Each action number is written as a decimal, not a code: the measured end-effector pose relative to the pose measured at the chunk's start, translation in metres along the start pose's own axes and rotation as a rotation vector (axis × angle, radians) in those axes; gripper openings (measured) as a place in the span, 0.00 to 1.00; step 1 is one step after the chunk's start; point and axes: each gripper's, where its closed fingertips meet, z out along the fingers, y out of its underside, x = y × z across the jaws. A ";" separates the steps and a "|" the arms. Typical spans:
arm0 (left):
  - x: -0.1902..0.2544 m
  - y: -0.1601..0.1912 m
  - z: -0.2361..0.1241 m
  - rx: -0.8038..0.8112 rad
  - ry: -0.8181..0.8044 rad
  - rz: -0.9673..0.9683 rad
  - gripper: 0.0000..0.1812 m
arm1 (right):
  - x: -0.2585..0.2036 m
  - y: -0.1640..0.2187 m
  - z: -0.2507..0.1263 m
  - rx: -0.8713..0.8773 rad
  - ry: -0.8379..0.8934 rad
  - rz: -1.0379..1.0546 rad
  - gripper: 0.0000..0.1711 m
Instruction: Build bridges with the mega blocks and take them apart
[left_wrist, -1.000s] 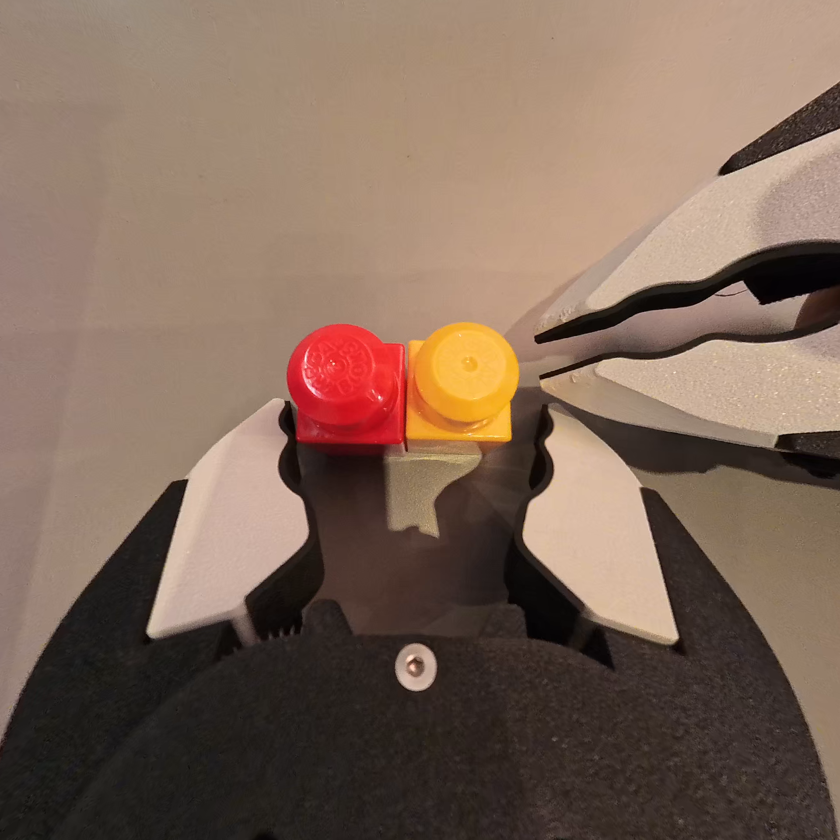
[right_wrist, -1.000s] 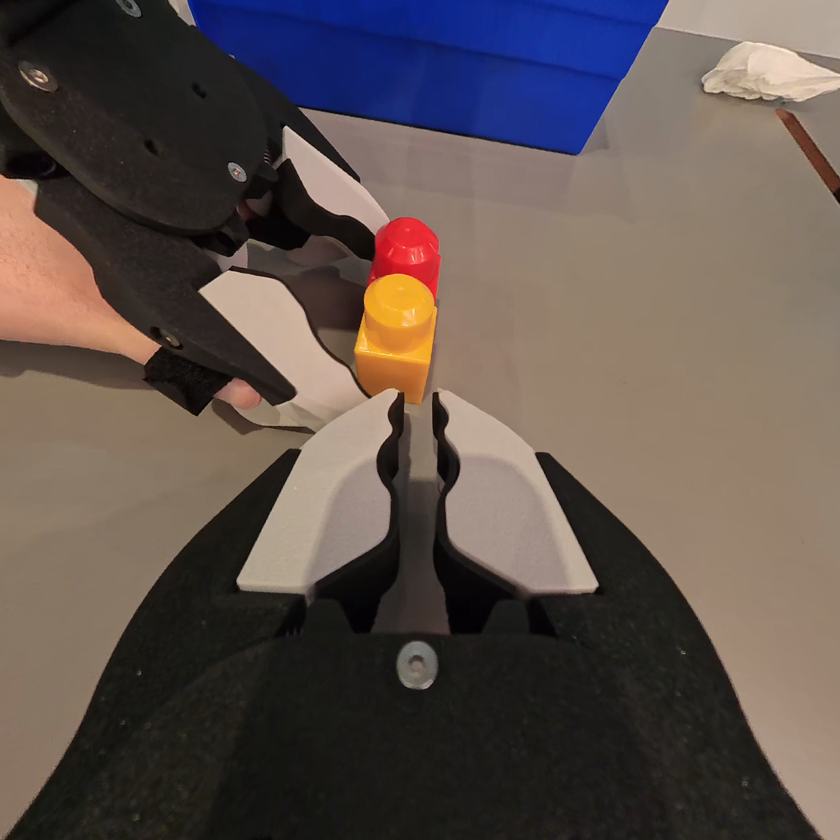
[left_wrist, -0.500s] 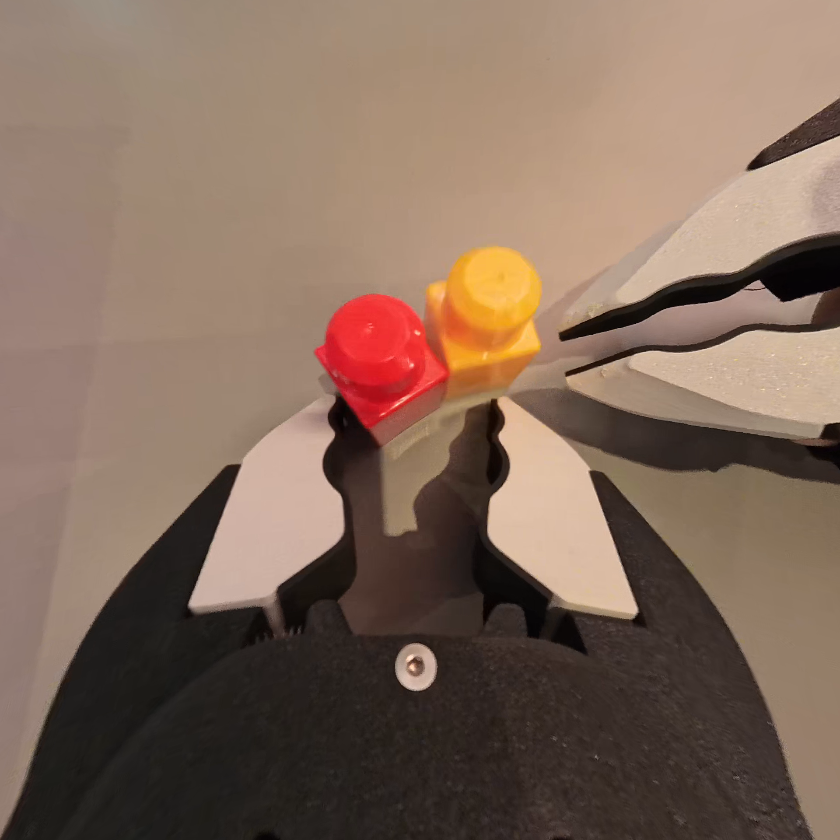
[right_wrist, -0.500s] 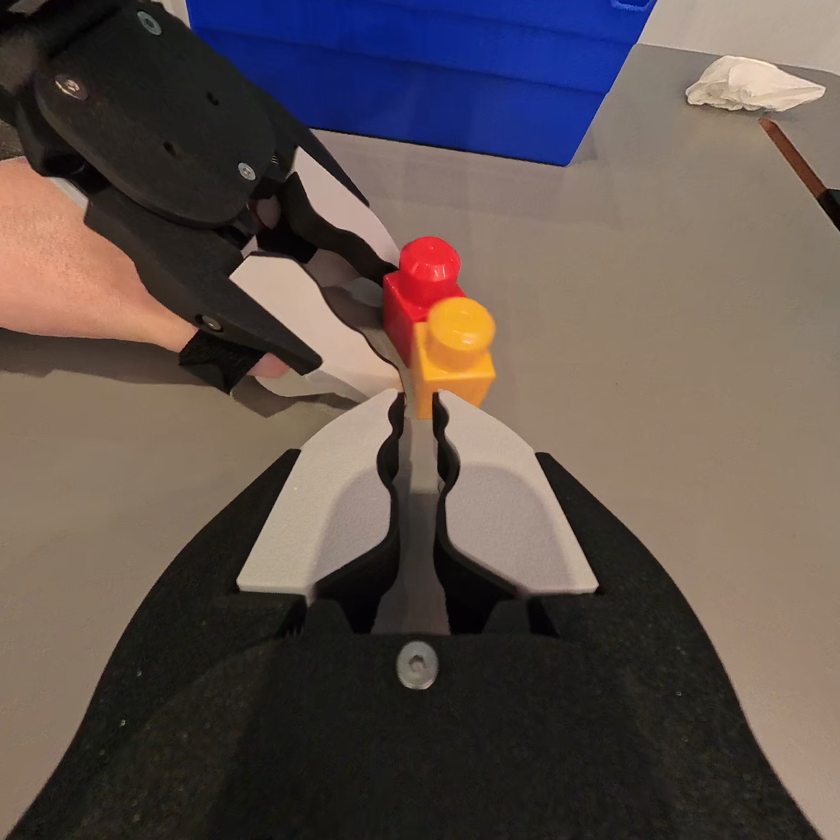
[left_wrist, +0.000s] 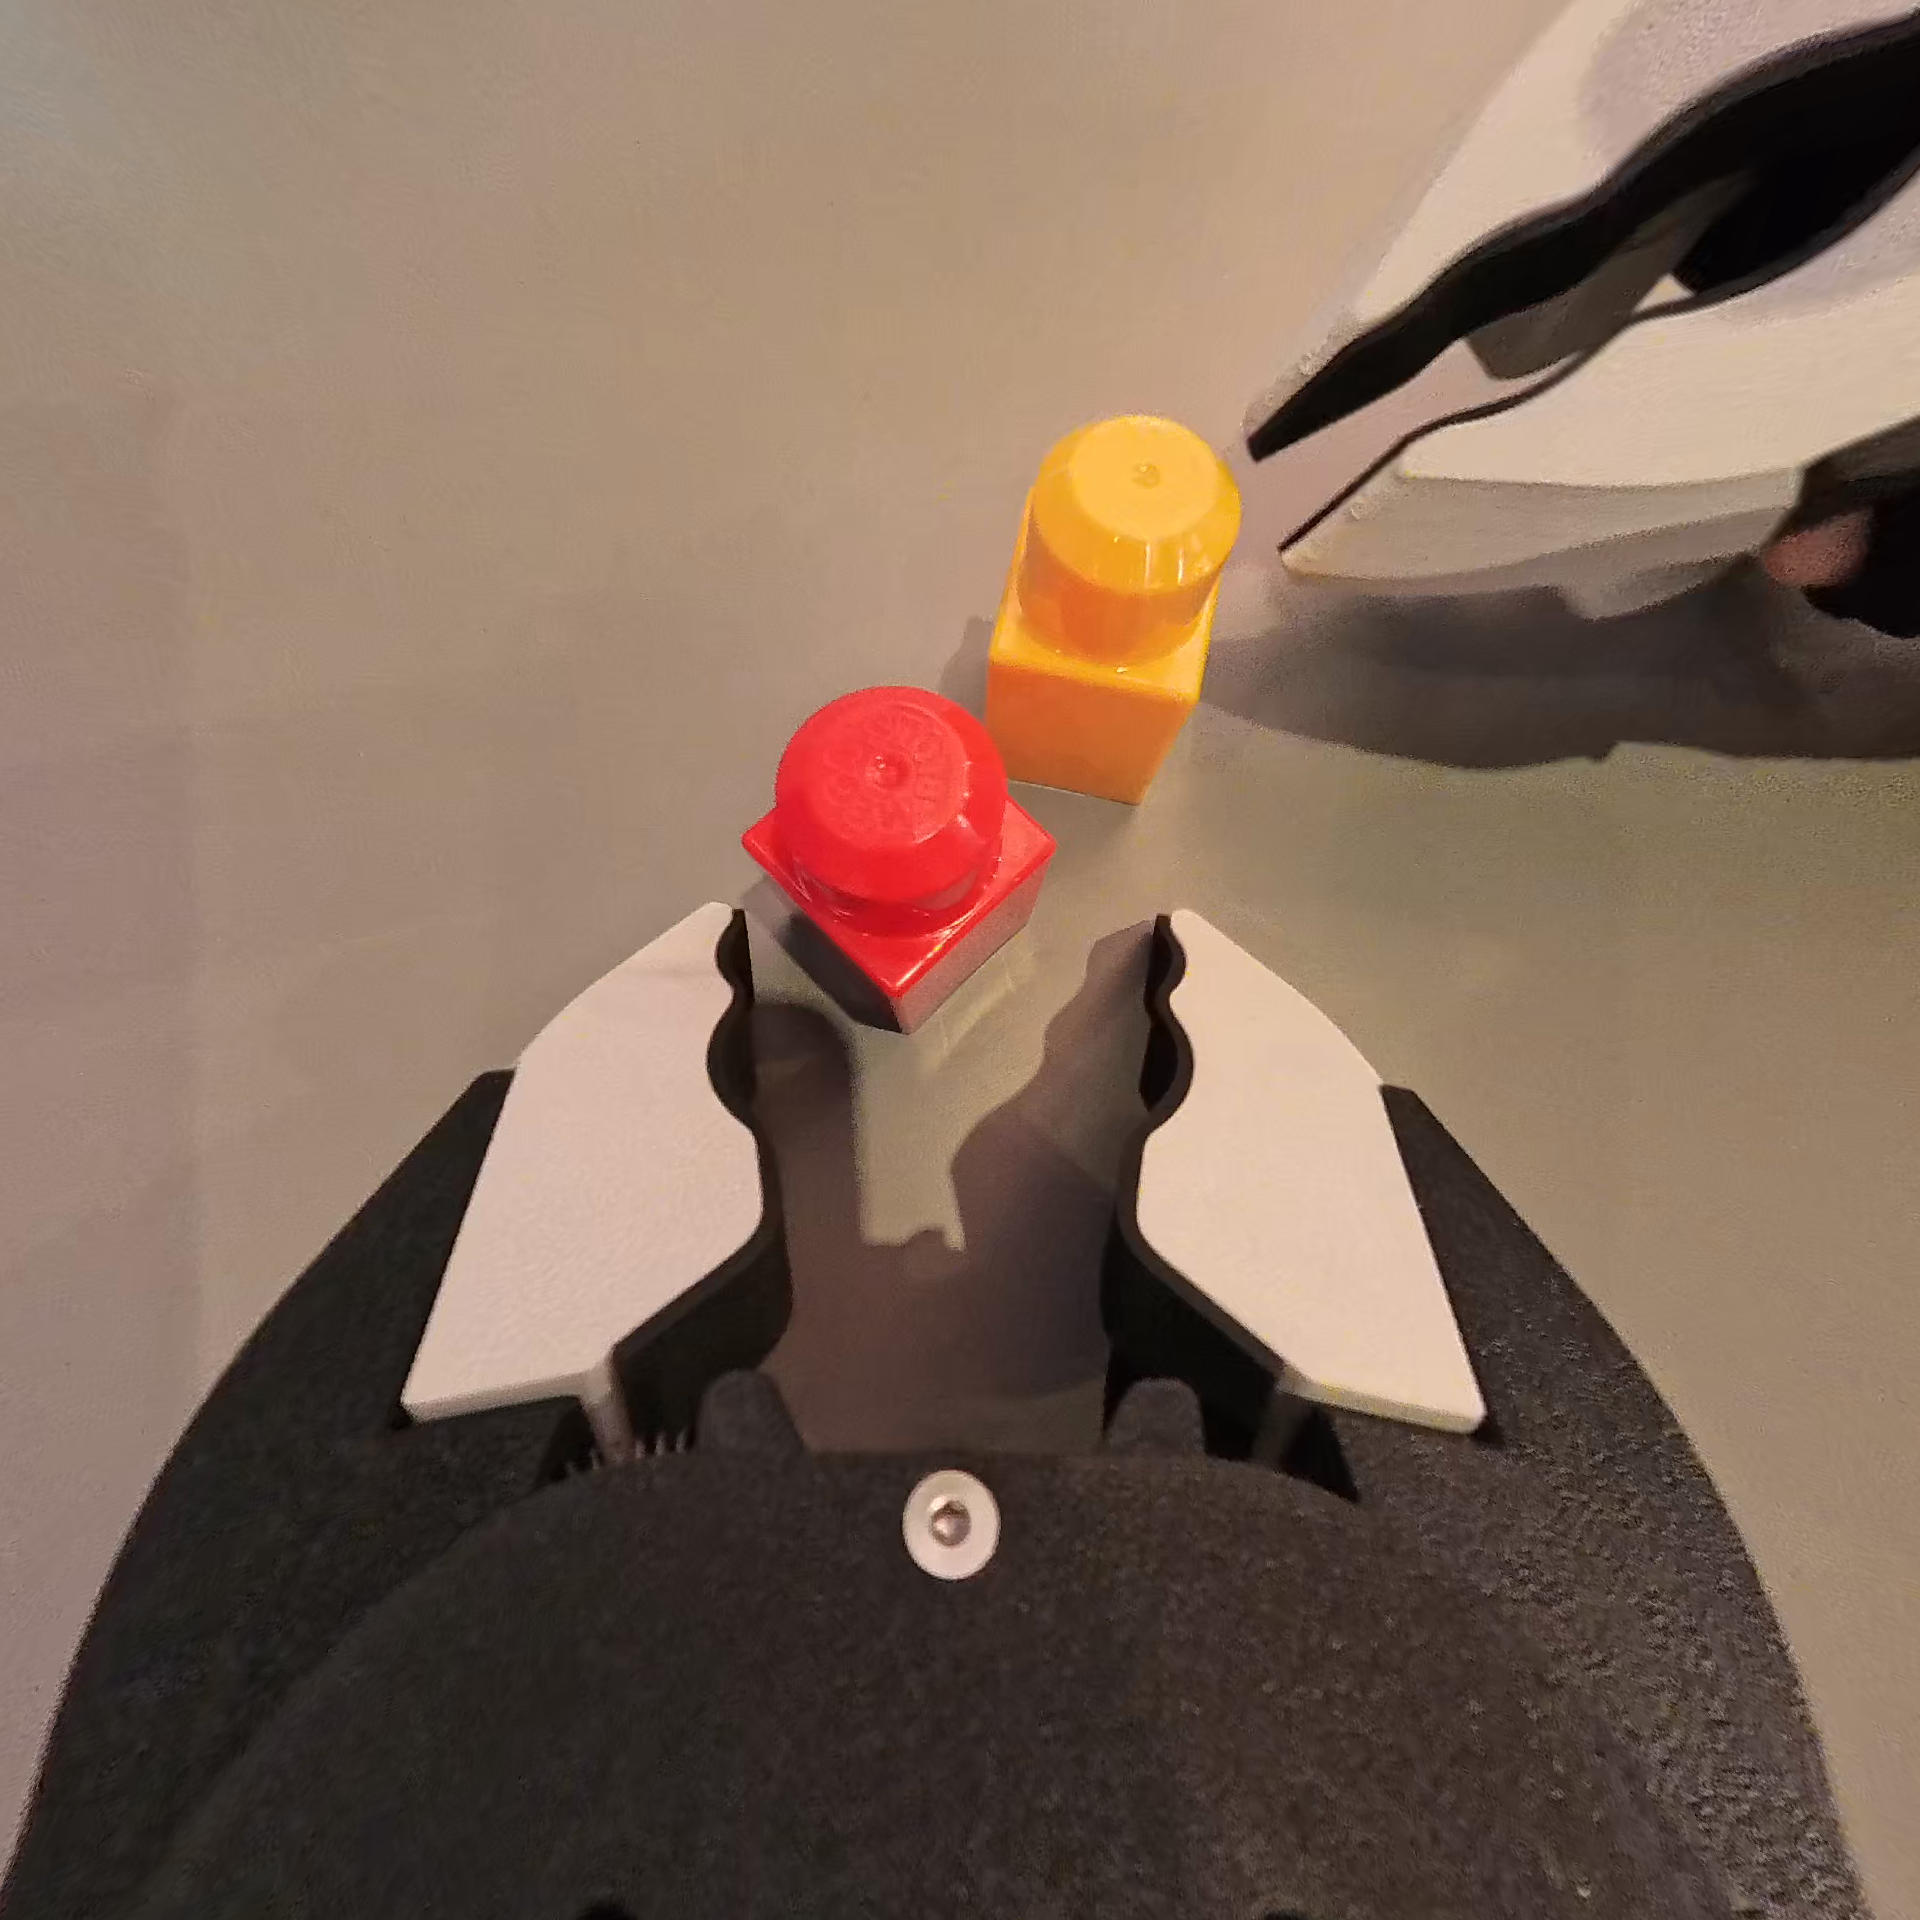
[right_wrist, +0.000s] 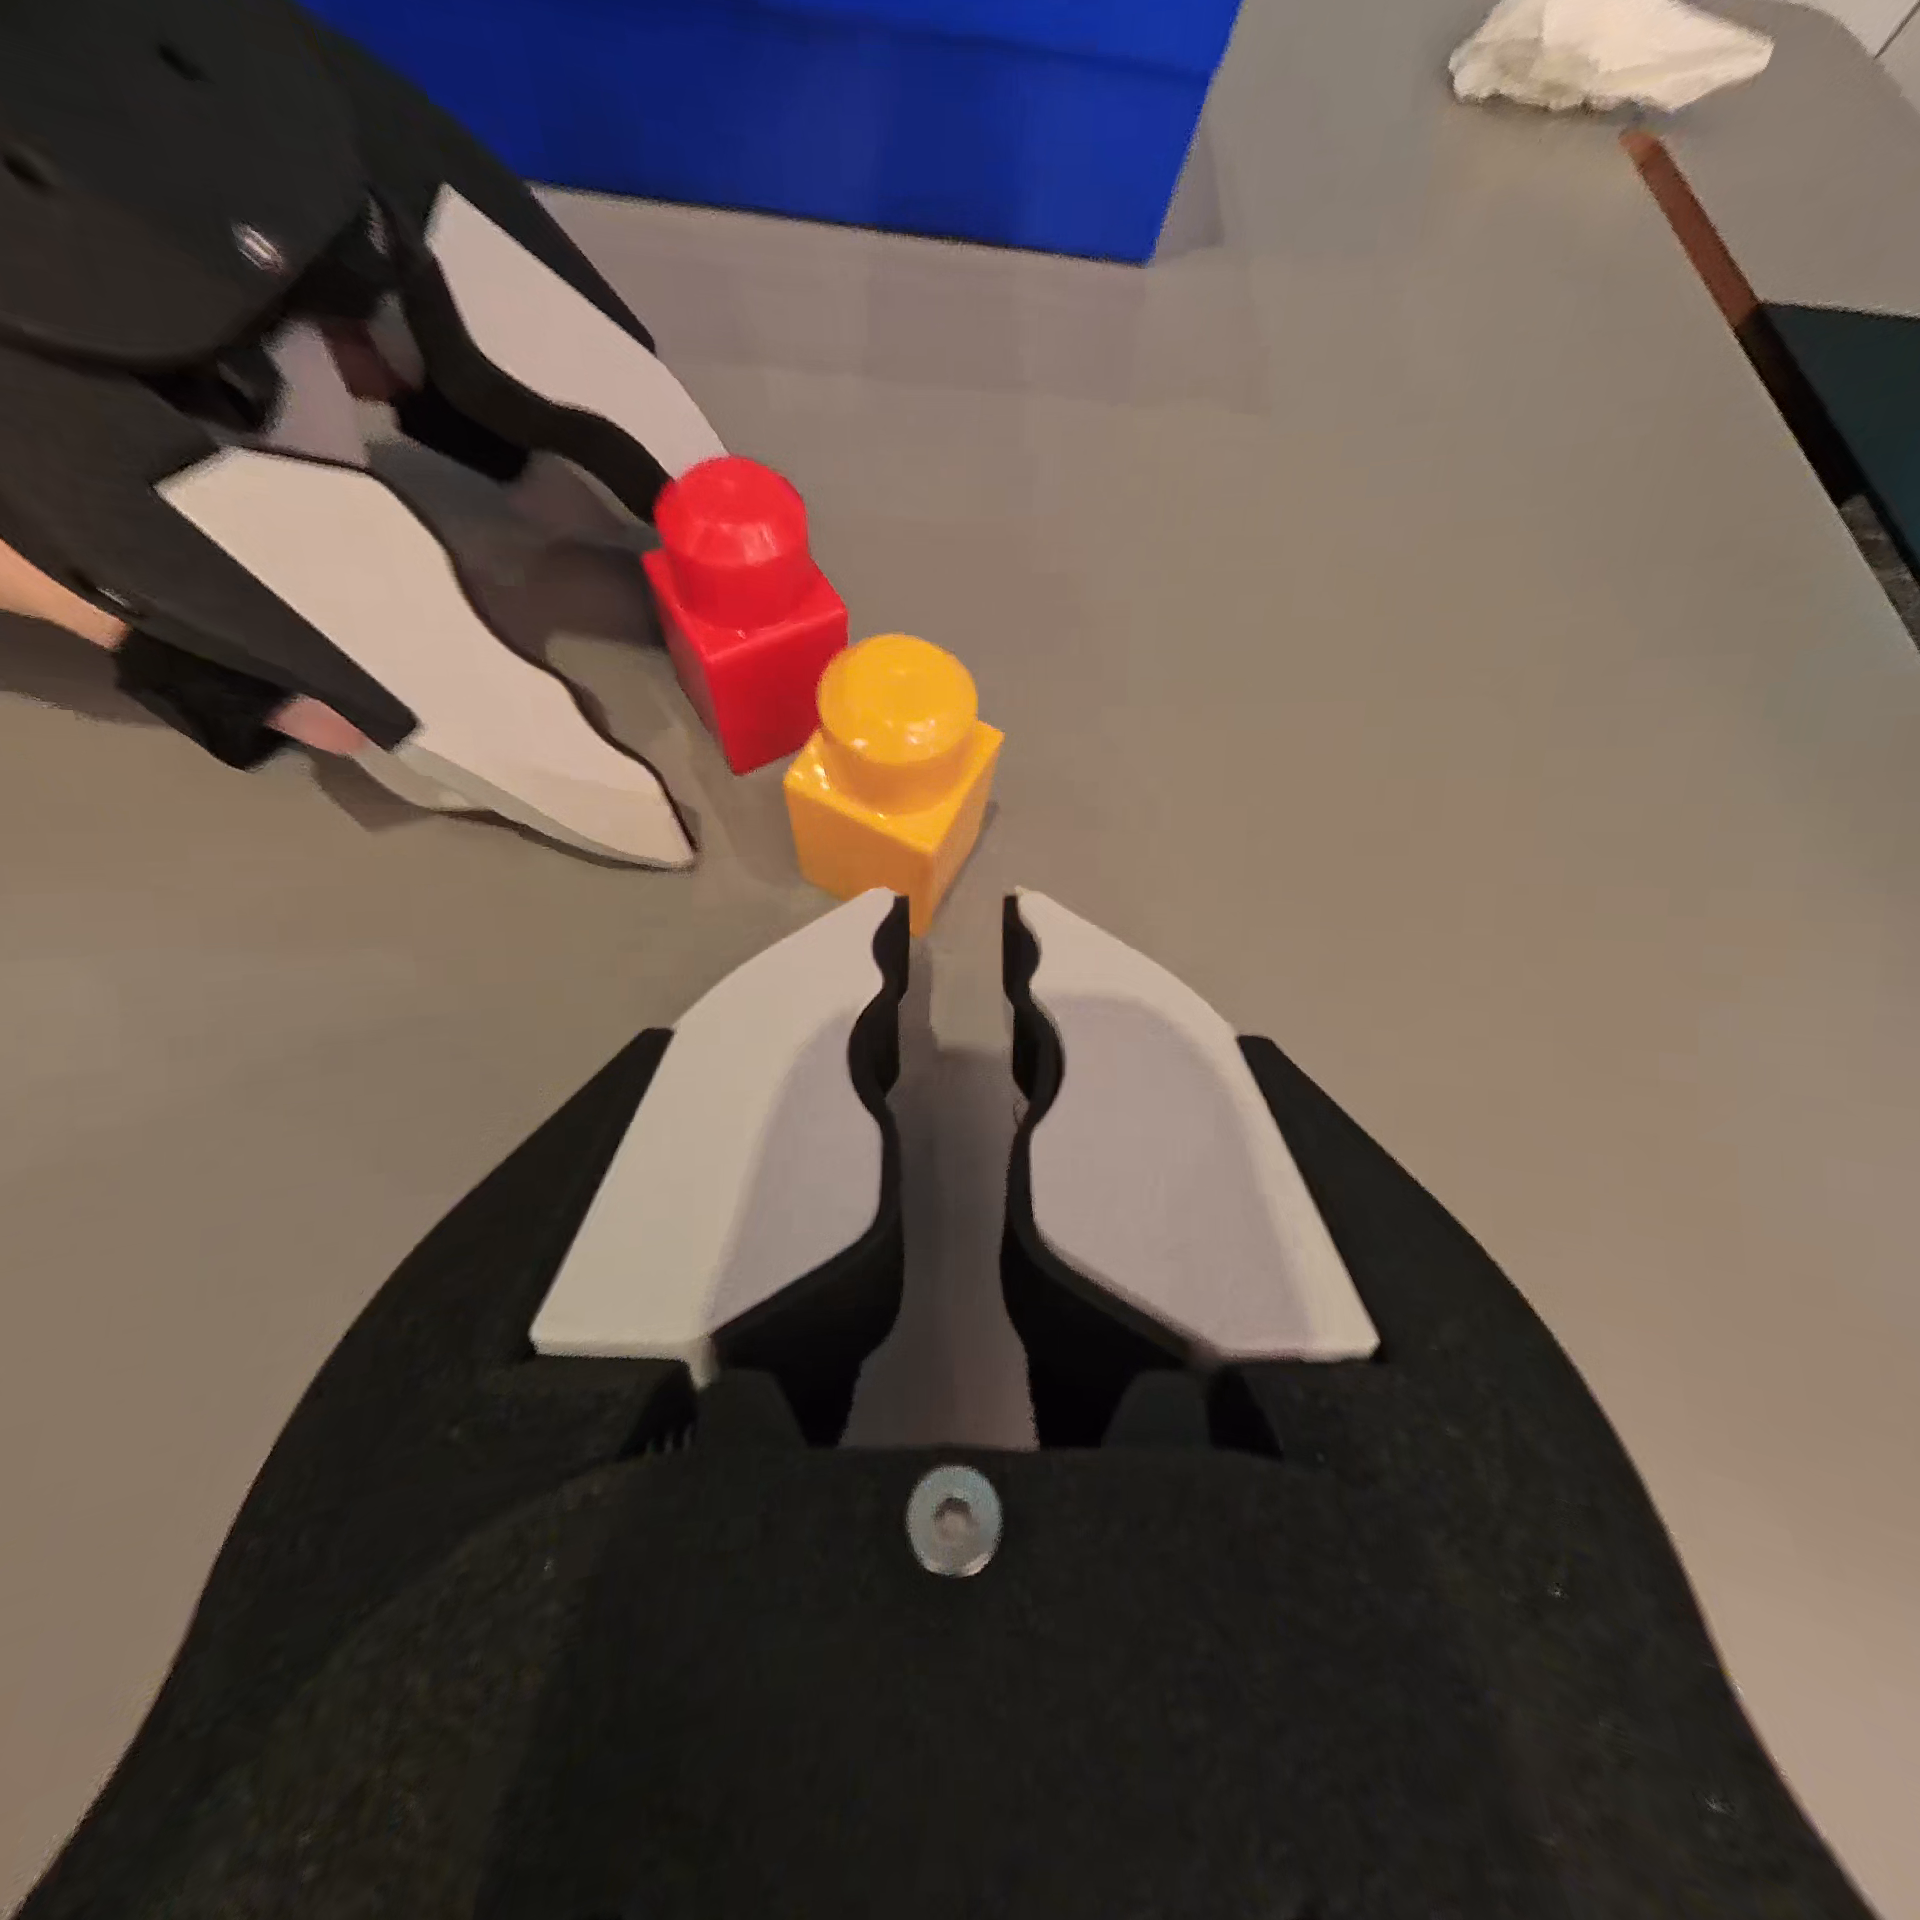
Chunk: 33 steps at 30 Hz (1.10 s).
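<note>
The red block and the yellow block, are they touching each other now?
Apart. The left wrist view shows a strip of grey table between the red block and the yellow block.

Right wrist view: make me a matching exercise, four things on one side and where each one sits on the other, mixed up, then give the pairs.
Things:
1. red block
2. yellow block
3. blue bin
4. white cloth

Places:
A. far right corner of the table
B. just ahead of the right gripper
C. far edge of the table, left of centre
D. at the fingertips of the left gripper

Pairs: 1-D, 2-B, 3-C, 4-A
</note>
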 end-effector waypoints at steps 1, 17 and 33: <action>0.000 0.000 0.000 0.001 0.011 0.006 0.40 | 0.002 0.003 0.002 -0.021 0.000 -0.005 0.10; 0.001 0.000 0.000 -0.001 0.079 0.078 0.39 | -0.028 0.006 0.029 -0.078 -0.116 -0.123 0.08; -0.003 -0.004 0.004 -0.004 0.218 0.202 0.39 | -0.039 0.008 0.026 -0.128 -0.102 -0.193 0.05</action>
